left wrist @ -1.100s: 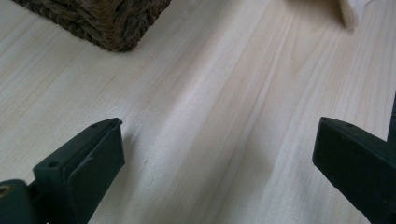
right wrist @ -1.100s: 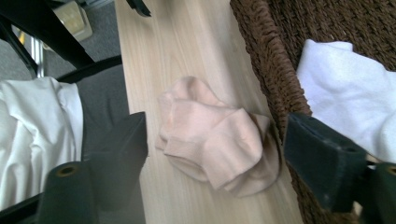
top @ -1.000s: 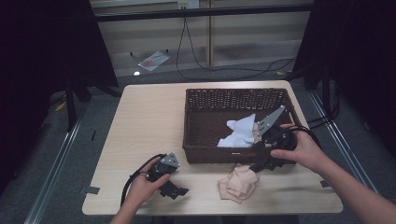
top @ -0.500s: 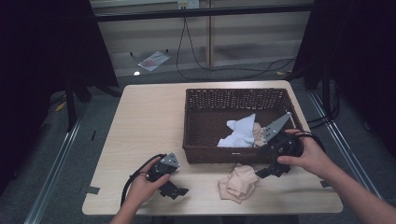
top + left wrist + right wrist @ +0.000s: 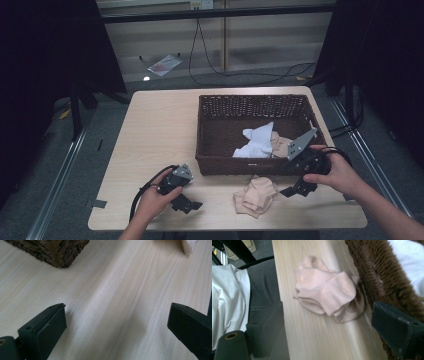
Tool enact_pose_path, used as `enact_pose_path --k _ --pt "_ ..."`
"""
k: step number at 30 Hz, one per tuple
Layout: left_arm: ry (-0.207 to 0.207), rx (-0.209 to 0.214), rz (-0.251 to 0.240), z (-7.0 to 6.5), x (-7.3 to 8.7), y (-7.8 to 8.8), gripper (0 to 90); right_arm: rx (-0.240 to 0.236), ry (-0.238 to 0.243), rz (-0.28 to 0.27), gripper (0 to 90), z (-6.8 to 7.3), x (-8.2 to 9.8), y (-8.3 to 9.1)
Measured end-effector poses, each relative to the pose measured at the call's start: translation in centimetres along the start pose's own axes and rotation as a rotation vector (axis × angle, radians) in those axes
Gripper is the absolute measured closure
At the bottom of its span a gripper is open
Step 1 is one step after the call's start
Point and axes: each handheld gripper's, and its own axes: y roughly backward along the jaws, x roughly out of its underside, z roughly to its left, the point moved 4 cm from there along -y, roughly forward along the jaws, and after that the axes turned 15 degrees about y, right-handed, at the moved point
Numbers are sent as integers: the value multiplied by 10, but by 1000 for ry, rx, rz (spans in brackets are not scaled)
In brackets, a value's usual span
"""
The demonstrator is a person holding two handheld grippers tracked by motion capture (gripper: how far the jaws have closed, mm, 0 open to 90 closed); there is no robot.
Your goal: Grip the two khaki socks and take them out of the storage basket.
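Note:
A crumpled pink sock (image 5: 256, 196) (image 5: 328, 294) lies on the wooden table (image 5: 160, 130) just in front of a dark wicker basket (image 5: 215, 106). Inside the basket rest a white cloth (image 5: 257, 141) and another pink piece (image 5: 282, 145). My right gripper (image 5: 294, 191) (image 5: 327, 327) is open, low over the table, right of the sock and pointing at it, jaws apart from it. My left gripper (image 5: 191, 205) (image 5: 117, 322) rests open near the front left of the table with bare wood between its jaws. A basket corner (image 5: 53, 251) is ahead of it.
The basket wall (image 5: 384, 285) runs close along the right gripper's right jaw. The table's front edge (image 5: 278, 290) is near its left jaw, with a person's clothing (image 5: 229, 292) beyond. Cables (image 5: 235, 70) lie on the floor behind the table.
My right gripper has come down from the basket's right rim to the table in front of it, beside the pink sock. The left gripper has stayed put.

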Motion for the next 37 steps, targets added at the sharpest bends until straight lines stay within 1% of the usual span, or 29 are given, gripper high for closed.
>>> enact_pose_path --k 2,4,5,6,7,8,9,10,12,14,16,20,26,29,30,31,33,35,37 --pt "4 2 -5 0 0 0 18 -1 -3 15 109 1 3 0" --pt "5 1 -4 1 0 0 18 3 1 10 103 2 6 -1" --pt "-13 -2 9 2 0 1 18 4 0 4 99 2 7 -1" --pt "-14 -6 11 2 0 1 18 7 0 1 96 2 8 -1" --pt "-14 -3 9 2 0 0 18 7 -6 11 91 2 9 -1" --pt "-13 -6 11 2 0 0 18 13 4 5 87 2 10 -1" --pt "-16 -6 16 2 0 0 18 16 -7 15 85 3 11 -1" --pt "-14 -5 17 2 0 0 18 15 4 6 85 2 13 -2" --pt "-12 -3 11 2 0 0 18 23 9 6 82 2 15 -3" --pt "-14 -2 10 2 0 0 18 21 2 5 81 4 17 -3" --pt "-10 -4 8 2 0 1 18 30 13 4 80 4 20 -4" --pt "-14 -3 12 2 0 1 18 34 7 -10 76 7 25 -5" --pt "-9 -4 12 2 0 1 18 39 10 -11 76 12 35 -13" --pt "-9 -2 10 2 0 1 18 41 1 -24 76 13 40 -17" --pt "7 0 -2 1 0 0 18 44 -5 -29 76 13 41 -18" --pt "4 0 -6 1 -1 0 18 45 -7 -34 76 13 43 -19" --pt "-2 -1 -4 2 -1 1 18 64 -7 -37 76 14 46 -22" --pt "-2 0 -3 2 -1 1 18 64 -22 -57 76 15 49 -24" --pt "7 0 -5 1 -1 1 18 77 -26 -55 76 16 50 -25"
